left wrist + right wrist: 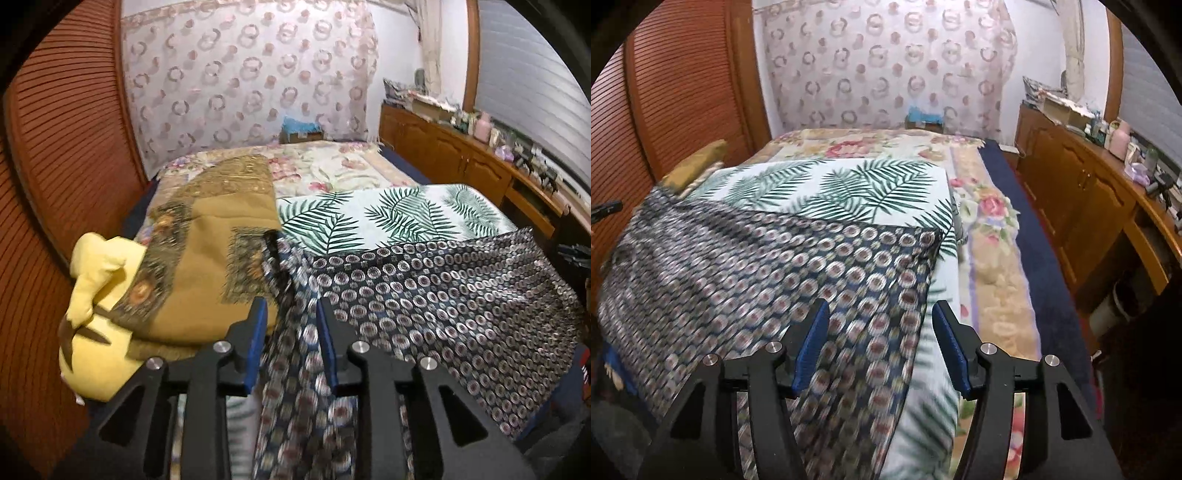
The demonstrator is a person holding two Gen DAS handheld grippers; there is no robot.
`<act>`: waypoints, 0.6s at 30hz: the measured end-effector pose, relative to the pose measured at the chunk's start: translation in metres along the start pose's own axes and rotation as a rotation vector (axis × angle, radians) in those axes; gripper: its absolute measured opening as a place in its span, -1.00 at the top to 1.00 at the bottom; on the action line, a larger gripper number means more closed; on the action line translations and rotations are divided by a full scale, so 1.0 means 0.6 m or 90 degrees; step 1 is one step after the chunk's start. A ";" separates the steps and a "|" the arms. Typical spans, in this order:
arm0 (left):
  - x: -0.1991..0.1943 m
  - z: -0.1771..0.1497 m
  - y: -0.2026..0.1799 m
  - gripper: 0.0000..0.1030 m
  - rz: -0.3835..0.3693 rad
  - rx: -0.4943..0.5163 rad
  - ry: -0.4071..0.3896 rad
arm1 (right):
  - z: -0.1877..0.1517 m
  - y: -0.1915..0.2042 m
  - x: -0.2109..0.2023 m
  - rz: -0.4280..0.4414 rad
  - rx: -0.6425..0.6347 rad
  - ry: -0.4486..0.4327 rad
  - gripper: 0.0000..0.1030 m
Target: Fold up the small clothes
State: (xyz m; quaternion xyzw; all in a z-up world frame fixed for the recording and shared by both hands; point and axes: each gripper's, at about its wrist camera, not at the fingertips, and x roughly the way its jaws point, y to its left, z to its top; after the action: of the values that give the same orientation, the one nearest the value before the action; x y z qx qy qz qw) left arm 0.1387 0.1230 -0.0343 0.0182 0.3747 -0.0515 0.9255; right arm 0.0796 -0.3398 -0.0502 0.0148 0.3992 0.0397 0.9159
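Observation:
A dark blue garment with a ring pattern (436,295) lies spread over the near end of a white palm-leaf cloth (388,214) on the bed. It also shows in the right wrist view (768,273), over the same leaf cloth (849,188). My left gripper (291,314) is open, its blue pads either side of the garment's left edge, which hangs down blurred between them. My right gripper (881,321) is open wide over the garment's right edge, not clamping it.
A folded mustard patterned cloth (207,236) lies on a yellow plush toy (99,295) at the left. A floral bedspread (990,206) covers the bed. A wooden louvred wall (62,147) stands left, a cluttered wooden cabinet (1082,177) right.

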 end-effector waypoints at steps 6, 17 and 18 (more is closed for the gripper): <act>0.067 0.023 0.005 0.50 0.026 0.003 0.037 | 0.013 -0.021 0.071 -0.014 0.016 0.040 -0.15; 0.129 0.035 0.028 0.50 0.017 -0.037 0.088 | 0.031 -0.027 0.120 -0.011 -0.006 0.064 -0.16; 0.133 0.036 0.027 0.50 0.020 -0.034 0.092 | 0.033 -0.028 0.122 -0.010 -0.006 0.064 -0.16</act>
State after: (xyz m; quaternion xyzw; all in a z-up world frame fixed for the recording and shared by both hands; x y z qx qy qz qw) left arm 0.2125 0.1310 -0.0744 0.0032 0.4414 -0.0253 0.8969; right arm 0.1447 -0.3504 -0.0911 0.0053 0.4447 0.0348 0.8950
